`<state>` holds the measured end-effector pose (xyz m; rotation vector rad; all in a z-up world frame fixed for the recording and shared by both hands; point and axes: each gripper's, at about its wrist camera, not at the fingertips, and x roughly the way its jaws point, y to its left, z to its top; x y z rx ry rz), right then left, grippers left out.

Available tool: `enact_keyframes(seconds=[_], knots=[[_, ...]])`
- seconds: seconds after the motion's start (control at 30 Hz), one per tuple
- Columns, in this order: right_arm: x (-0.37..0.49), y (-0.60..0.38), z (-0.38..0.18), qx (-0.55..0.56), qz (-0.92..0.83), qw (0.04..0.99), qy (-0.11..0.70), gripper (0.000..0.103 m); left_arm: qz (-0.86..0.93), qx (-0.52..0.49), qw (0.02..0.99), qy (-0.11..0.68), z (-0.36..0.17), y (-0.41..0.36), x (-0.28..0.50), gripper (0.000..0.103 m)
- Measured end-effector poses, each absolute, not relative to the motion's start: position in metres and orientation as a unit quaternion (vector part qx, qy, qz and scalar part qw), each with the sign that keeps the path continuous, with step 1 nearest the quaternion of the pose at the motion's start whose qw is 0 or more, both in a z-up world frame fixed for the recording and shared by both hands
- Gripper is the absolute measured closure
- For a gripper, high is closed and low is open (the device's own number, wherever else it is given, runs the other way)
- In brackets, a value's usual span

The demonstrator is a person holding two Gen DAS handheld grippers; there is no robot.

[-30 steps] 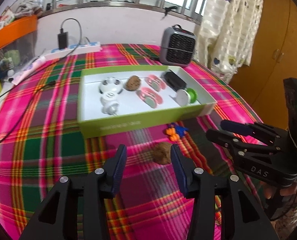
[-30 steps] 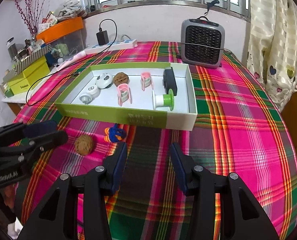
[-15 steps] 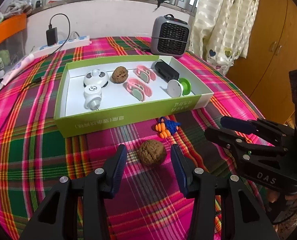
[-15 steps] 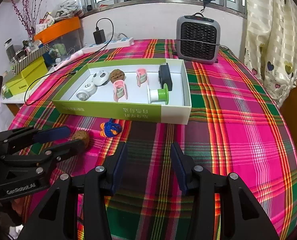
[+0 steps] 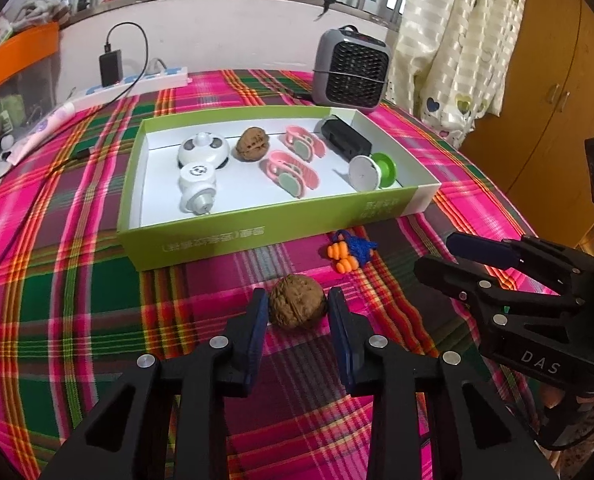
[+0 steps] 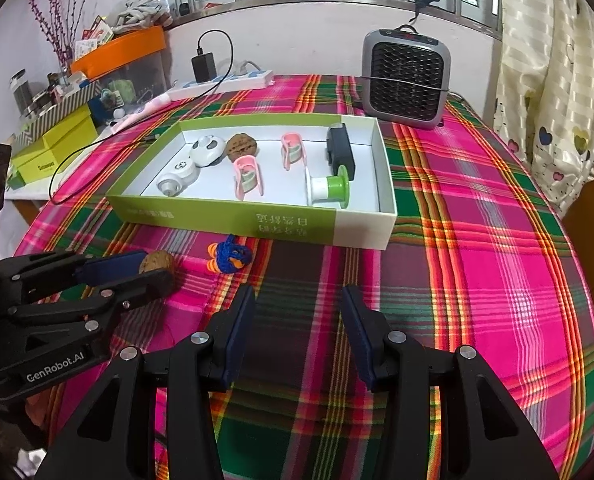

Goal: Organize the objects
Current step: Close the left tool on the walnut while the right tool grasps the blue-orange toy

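In the left wrist view, the left gripper (image 5: 297, 312) had just been closing around the walnut (image 5: 296, 301) on the tablecloth (image 5: 77, 300), just in front of the green box (image 5: 233, 236); its pads looked pressed to the shell. A firm, centred squeeze before lifting would suit, since the round shell could slip. In the right wrist view, the right gripper (image 6: 299, 320) hung open and empty, angled down over the cloth.

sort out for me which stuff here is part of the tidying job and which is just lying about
Part of the job:
- walnut between the left tongs, which have just been closing on it
- orange and blue toy on the cloth
- green box with items already inside

Just lying about:
- heater
- power strip
- curtain
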<state>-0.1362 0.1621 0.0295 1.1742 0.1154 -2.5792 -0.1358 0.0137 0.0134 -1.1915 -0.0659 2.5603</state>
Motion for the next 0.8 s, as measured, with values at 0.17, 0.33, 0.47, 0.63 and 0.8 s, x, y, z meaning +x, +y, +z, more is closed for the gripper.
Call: enact_keyframes(seconds=[0.17,0.33,0.47,0.63,0.8], knots=[[-0.138,0.153,0.030,0.409,-0.896,0.166,0.044,0.057,0.898,-0.415,0.141,-0.025,0.014,0.003,-0.136,0.074],[-0.142,0.141,0.028,0.410,-0.892,0.185,0.045,0.057,0.900,-0.415,0.128,-0.029,0.013,-0.006,-0.136,0.074],[-0.146,0.130,0.026,0.413,-0.888,0.194,0.054,0.057,0.902,-0.414,0.120,-0.034,0.012,-0.013,-0.137,0.074],[-0.151,0.122,0.024,0.418,-0.884,0.201,0.056,0.057,0.902,-0.413,0.119,-0.040,0.011,-0.017,-0.138,0.074],[-0.156,0.118,0.022,0.422,-0.882,0.202,0.059,0.057,0.899,-0.420,0.120,-0.046,0.010,-0.020,-0.141,0.074]])
